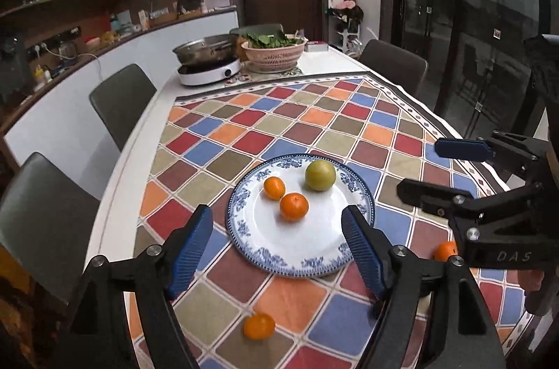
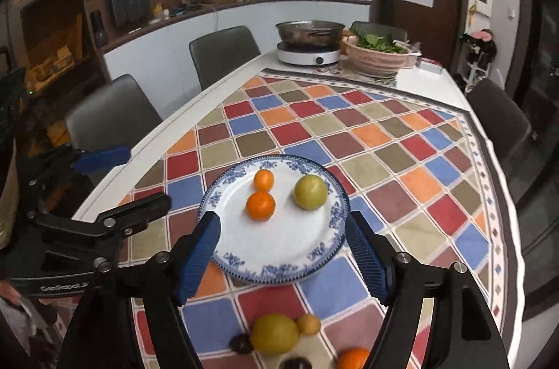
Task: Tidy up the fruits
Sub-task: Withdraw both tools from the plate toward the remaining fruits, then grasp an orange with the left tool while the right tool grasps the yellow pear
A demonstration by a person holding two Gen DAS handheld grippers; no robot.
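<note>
A blue-and-white plate [image 1: 297,250] [image 2: 279,250] lies on the checked tablecloth and holds a green fruit [image 1: 320,175] [image 2: 310,192] and two mandarins [image 1: 294,207] [image 1: 274,187]. My left gripper [image 1: 277,215] hangs open above the plate's near side, nothing between its fingers. My right gripper [image 2: 283,218] is open and empty too, over the plate's near edge; in the left wrist view it [image 1: 421,168] stands at the right. Loose on the cloth lie a mandarin [image 1: 259,326], a yellow-green fruit [image 2: 275,334], a small yellow fruit [image 2: 308,324], a dark fruit [image 2: 241,344] and an orange [image 2: 353,358].
At the table's far end stand a steel pot on a white induction cooker [image 1: 209,65] and a pink basket of greens [image 1: 274,58]. Grey chairs [image 1: 122,103] [image 2: 223,54] line the left side, one [image 2: 499,121] the right. The cloth hangs over the right edge.
</note>
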